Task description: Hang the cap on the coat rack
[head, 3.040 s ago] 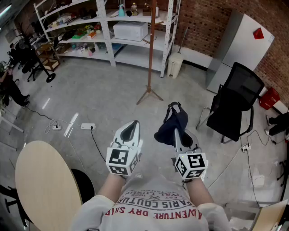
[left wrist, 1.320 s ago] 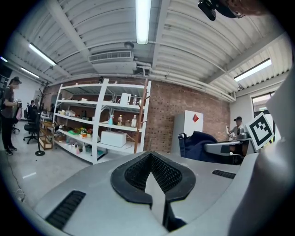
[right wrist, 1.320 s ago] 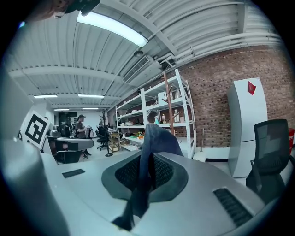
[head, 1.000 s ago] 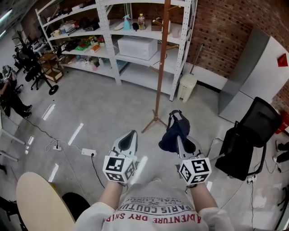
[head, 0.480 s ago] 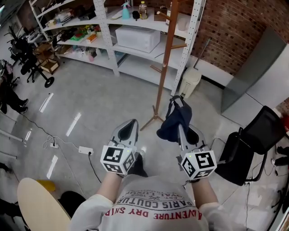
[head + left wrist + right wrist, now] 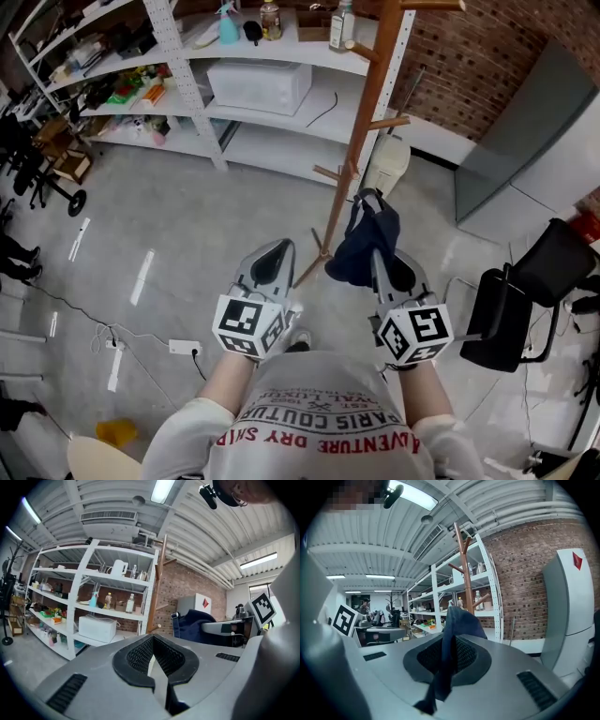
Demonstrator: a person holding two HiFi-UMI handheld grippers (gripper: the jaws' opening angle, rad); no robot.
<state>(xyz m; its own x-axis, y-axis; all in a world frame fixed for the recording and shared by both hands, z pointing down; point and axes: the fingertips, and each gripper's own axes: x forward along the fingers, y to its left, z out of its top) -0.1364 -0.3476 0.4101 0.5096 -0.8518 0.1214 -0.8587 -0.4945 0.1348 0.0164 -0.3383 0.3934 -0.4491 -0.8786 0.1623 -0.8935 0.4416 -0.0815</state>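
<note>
A dark navy cap [image 6: 364, 246] hangs from my right gripper [image 6: 374, 234], whose jaws are shut on its fabric; the cap [image 6: 454, 620] rises between the jaws in the right gripper view. The wooden coat rack [image 6: 361, 122] stands just ahead of the cap, with several bare pegs; its pole [image 6: 465, 569] shows beyond the cap, and the rack [image 6: 157, 588] also stands in the left gripper view. My left gripper [image 6: 272, 258] is held beside the right one, jaws shut with nothing between them. The cap [image 6: 197, 623] appears at the right of the left gripper view.
White metal shelving [image 6: 234, 66] with a white box [image 6: 260, 86], bottles and clutter stands behind the rack. A small white bin [image 6: 386, 164] sits against the brick wall. A black office chair [image 6: 525, 300] is at the right, a power strip [image 6: 183, 347] and cable on the floor at the left.
I have walked closer to the coat rack, which now looms just ahead of the cap. Both grippers keep their pose, and the cap stays gripped.
</note>
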